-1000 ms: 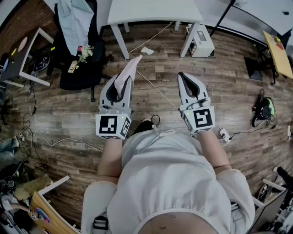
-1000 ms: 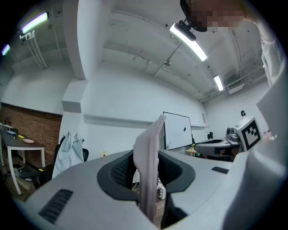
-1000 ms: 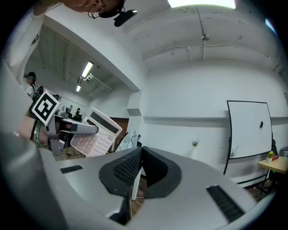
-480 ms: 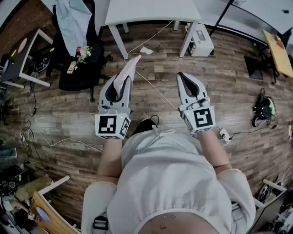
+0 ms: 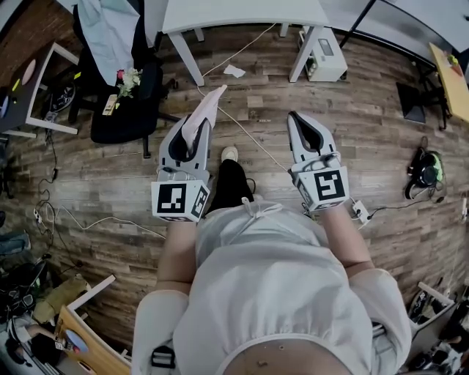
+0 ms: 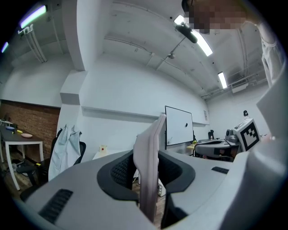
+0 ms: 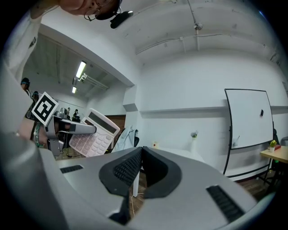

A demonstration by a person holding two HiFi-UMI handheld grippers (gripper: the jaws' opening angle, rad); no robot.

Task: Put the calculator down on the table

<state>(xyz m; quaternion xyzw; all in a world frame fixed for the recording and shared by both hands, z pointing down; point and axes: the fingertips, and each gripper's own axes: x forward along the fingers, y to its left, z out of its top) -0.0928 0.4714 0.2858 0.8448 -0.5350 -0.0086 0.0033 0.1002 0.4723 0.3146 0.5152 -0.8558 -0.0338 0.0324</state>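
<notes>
Since a second ago the person has taken a step. A dark trouser leg and a pale shoe (image 5: 229,154) now show between the two tools, where only floor (image 5: 110,183) showed before. The white tabletop (image 5: 242,11) ahead sits a little nearer. The grip has not changed.

The left tongs (image 5: 195,126) clamp the pink calculator (image 5: 205,110) edge-on, its free end pointing at the tabletop's near edge. It hangs over the wooden floor, still short of that edge. The right tongs (image 5: 303,123) are closed on nothing, their pads touching.

This reads as the approach. The calculator has yet to reach the tabletop, so setting it down lies ahead.

Little can be read. Each marker cube (image 5: 179,200) bears a black-and-white square pattern but no words. In the right gripper view the calculator's display and keys face the camera, but the key legends are too small to read, and no brand shows.
</notes>
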